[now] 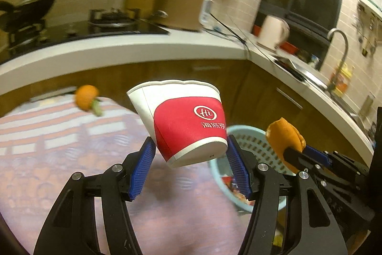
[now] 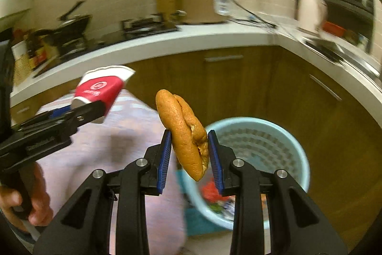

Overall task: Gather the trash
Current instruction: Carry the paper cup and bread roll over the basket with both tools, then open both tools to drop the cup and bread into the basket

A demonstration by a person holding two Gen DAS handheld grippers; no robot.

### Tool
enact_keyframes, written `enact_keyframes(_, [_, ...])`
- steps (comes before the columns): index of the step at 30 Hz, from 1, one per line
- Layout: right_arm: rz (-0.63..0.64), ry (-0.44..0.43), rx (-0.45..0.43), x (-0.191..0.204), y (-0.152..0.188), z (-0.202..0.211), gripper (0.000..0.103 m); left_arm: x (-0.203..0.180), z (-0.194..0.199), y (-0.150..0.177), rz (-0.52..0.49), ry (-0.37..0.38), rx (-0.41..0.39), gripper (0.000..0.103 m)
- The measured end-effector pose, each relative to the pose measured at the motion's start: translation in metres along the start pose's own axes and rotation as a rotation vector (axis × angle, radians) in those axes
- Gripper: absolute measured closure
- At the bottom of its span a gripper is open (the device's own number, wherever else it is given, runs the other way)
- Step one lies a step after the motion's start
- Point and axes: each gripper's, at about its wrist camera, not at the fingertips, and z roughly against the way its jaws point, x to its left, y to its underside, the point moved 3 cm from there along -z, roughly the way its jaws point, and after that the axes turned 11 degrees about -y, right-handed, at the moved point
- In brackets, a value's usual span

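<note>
Peel point(image 2: 187, 135), orange and folded, hangs pinched in my right gripper point(image 2: 189, 154), nearer the blue basket point(image 2: 303, 159) just ahead and below; my left gripper point(image 1: 191, 154) clamps a paper cup point(image 1: 183, 118) farther left.

I see the cloth-covered desk point(image 1: 71, 159) at left of frame, an orange point(image 1: 86, 97) lying at its far edge.
</note>
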Motion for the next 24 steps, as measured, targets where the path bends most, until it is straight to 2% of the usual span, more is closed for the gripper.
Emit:
enact_keyframes(5, [-0.123,0.063,-0.013,-0.050,0.009,0.007,0.075,-0.035,-0.022,0.005,-0.044,0.071,0.057,0.044])
enact_keyframes(10, [-0.204,0.100,0.035,-0.085,0.023,-0.004,0.075,-0.069,-0.045,0.009,-0.112,0.111,0.102,0.044])
enact_keyframes(17, [-0.255,0.103,0.126,-0.098,0.042,-0.030,0.072,-0.091,-0.077,0.020,-0.139,0.156,0.184,0.044])
enact_keyframes(21, [-0.271,0.103,0.165,-0.102,0.047,-0.040,0.071,-0.095,-0.086,0.023,-0.156,0.155,0.198,0.044])
enact_keyframes(22, [-0.281,0.100,0.170,-0.104,0.049,-0.042,0.069,-0.095,-0.088,0.023,-0.159,0.154,0.201,0.044])
enact_keyframes(23, [-0.290,0.099,0.169,-0.105,0.049,-0.042,0.061,-0.096,-0.089,0.023,-0.161,0.153,0.205,0.040])
enact_keyframes(24, [-0.297,0.101,0.164,-0.106,0.049,-0.041,0.056,-0.096,-0.089,0.023,-0.162,0.154,0.211,0.033])
